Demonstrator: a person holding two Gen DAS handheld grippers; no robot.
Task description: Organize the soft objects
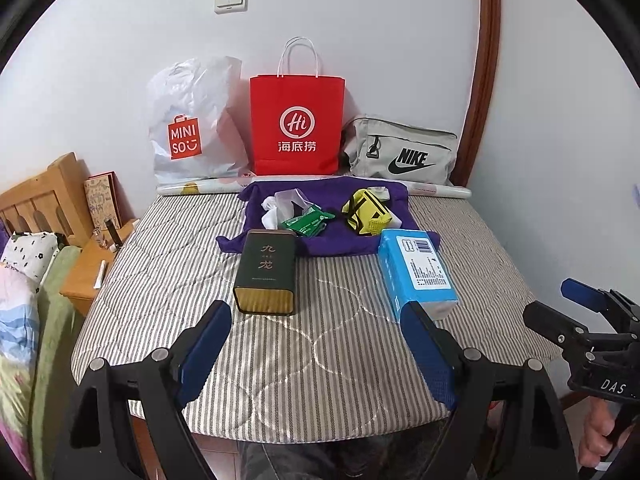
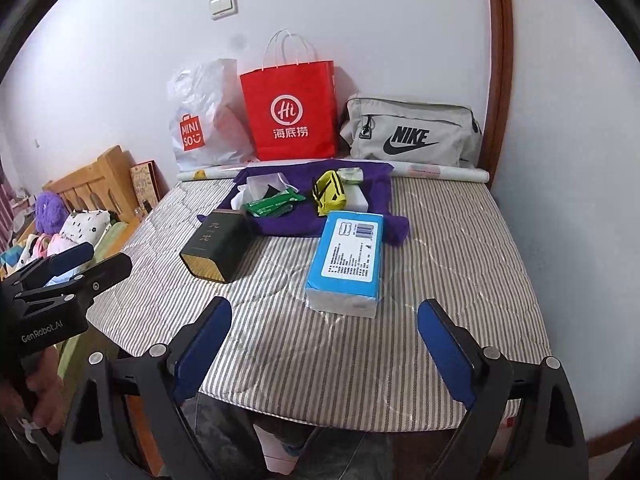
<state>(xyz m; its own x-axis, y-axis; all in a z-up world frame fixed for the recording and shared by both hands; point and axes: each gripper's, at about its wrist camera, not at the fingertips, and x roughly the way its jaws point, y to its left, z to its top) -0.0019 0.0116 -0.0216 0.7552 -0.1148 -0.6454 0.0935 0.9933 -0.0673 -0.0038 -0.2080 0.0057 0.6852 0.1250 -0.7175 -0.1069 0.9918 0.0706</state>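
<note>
1. My left tool (image 1: 316, 340) hangs over the near edge of the striped mattress (image 1: 344, 344), its blue pads spread wide with nothing between them.
2. My right tool (image 2: 324, 344) hangs beside it over the same near edge, also wide apart and empty. Each tool shows at the side of the other's view, gripped in one of my hands.
3. A dark tea tin (image 1: 267, 272) lies on its side on the mattress, just beyond my left tool, its gold end facing me.
4. A blue tissue pack (image 2: 347, 259) lies to the right of the tin, well apart from it, just ahead of my right tool.
5. Farther back a purple cloth (image 1: 332, 236) is spread on the mattress. The far ends of the tin and the tissue pack rest on its near edge.
6. On the cloth lie a green packet (image 1: 308, 222), a clear plastic bag (image 1: 286, 202) and a yellow pouch (image 1: 366, 212).
7. Against the wall stand a white Miniso bag (image 1: 192, 128), a red paper bag (image 1: 296, 120) and a grey Nike bag (image 1: 404, 152).
</note>
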